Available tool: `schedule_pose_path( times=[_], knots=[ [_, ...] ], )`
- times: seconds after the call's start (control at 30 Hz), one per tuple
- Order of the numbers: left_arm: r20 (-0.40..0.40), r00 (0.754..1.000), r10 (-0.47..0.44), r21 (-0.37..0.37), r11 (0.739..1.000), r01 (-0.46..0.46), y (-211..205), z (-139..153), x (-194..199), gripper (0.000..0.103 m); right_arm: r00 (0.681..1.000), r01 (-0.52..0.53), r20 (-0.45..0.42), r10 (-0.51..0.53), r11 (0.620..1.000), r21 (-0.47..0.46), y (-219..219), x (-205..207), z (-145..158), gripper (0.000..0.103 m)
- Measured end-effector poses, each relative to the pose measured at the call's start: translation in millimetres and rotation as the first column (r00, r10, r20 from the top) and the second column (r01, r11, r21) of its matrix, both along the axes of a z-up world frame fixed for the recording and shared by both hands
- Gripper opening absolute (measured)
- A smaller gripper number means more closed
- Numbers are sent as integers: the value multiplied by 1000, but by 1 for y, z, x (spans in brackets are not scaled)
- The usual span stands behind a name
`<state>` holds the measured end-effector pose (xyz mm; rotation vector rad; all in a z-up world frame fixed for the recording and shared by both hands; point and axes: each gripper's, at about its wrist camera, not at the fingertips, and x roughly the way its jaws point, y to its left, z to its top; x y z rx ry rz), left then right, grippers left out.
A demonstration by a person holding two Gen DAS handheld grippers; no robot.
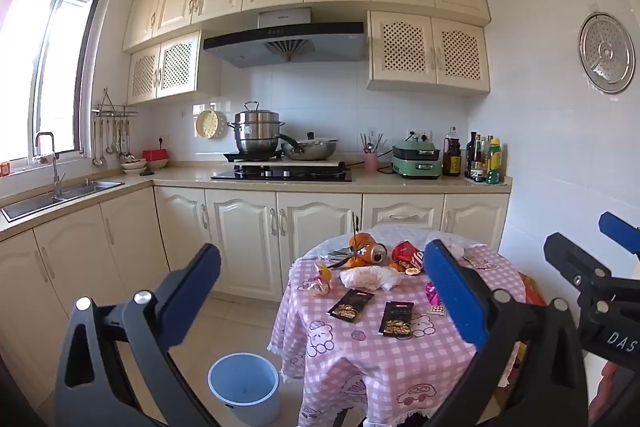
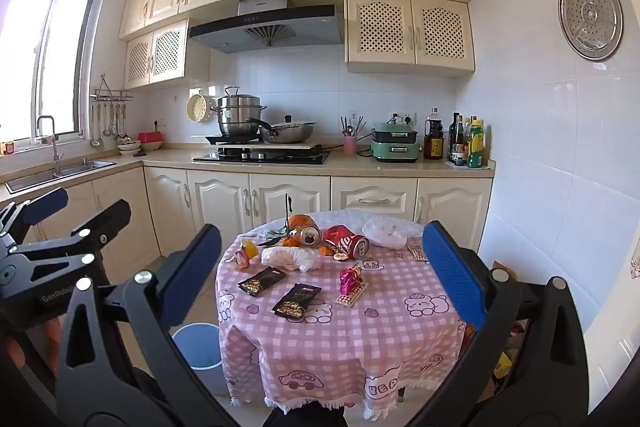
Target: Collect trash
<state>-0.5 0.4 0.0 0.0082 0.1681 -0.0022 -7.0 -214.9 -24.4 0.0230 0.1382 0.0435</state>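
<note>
Right wrist view: both hand-held grippers, right (image 2: 320, 267) and left (image 1: 320, 279), are spread; "GenRobot" lettering on left; crumpled red can (image 2: 346, 241).

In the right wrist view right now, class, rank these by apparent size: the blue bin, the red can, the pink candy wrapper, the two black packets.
1. blue bin, though partly hidden
2. red can
3. two black packets, look alike, close to the can
4. pink candy wrapper
</note>
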Motion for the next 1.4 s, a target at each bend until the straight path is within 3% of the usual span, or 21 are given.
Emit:
schedule_pose_path(
  times=[1.4],
  knots=[
    [-14, 999, -50, 15, 999, 50, -12, -4, 0, 99, 999, 30, -19, -30, 1000, 6, -10, 3, -8, 98]
  ],
)
